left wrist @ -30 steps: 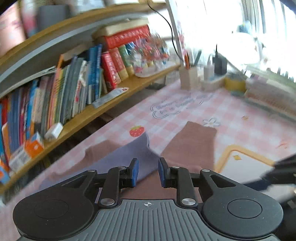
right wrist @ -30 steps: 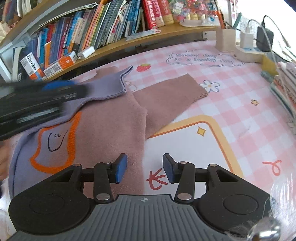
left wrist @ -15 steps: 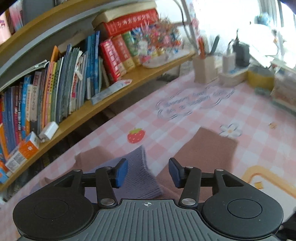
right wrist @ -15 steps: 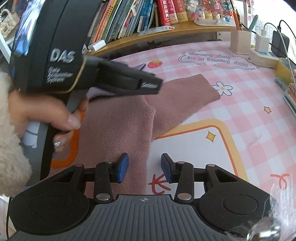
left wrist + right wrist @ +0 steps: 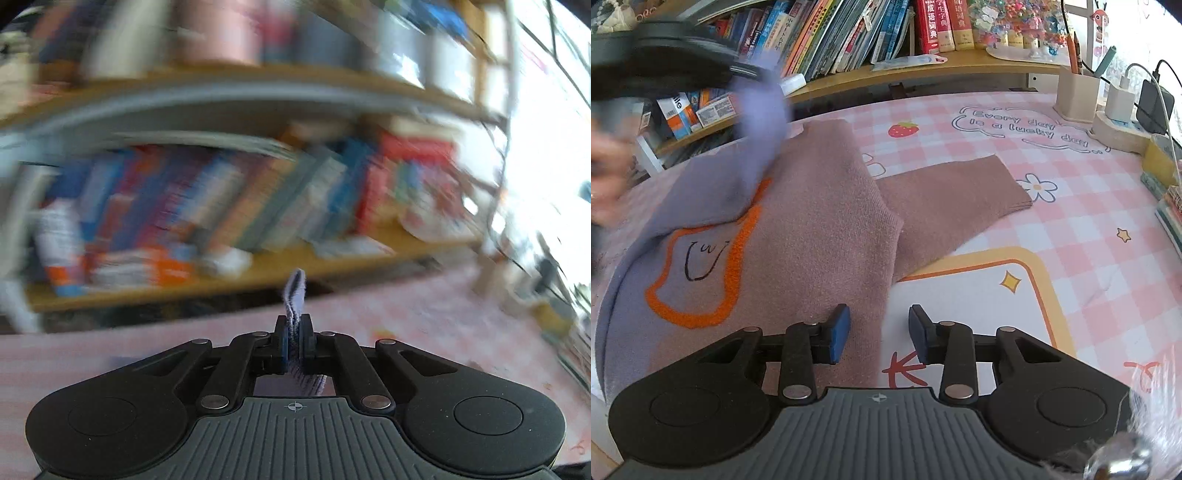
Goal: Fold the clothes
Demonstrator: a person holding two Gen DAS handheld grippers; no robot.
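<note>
Lilac sleeve [image 5: 294, 295] pinched in left gripper [image 5: 294, 341] — right gripper [image 5: 877, 328] agape over sweater [image 5: 820, 221].

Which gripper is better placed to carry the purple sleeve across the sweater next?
Left. The left gripper is shut on the purple sleeve, lifted off the sweater. The right gripper is open, holding nothing, at the sweater's edge.

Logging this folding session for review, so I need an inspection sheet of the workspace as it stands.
Surface: pink checked tablecloth, printed.
Job's things: mauve and lilac knitted sweater lying flat, one sleeve out, lilac sleeve lifted.
Clutter: beige pen holder, white charger plug.
Grippers: left gripper shut on lilac sleeve; right gripper open above sweater edge.
Cables: white charger cable.
Surroundings: wooden bookshelf with books.
</note>
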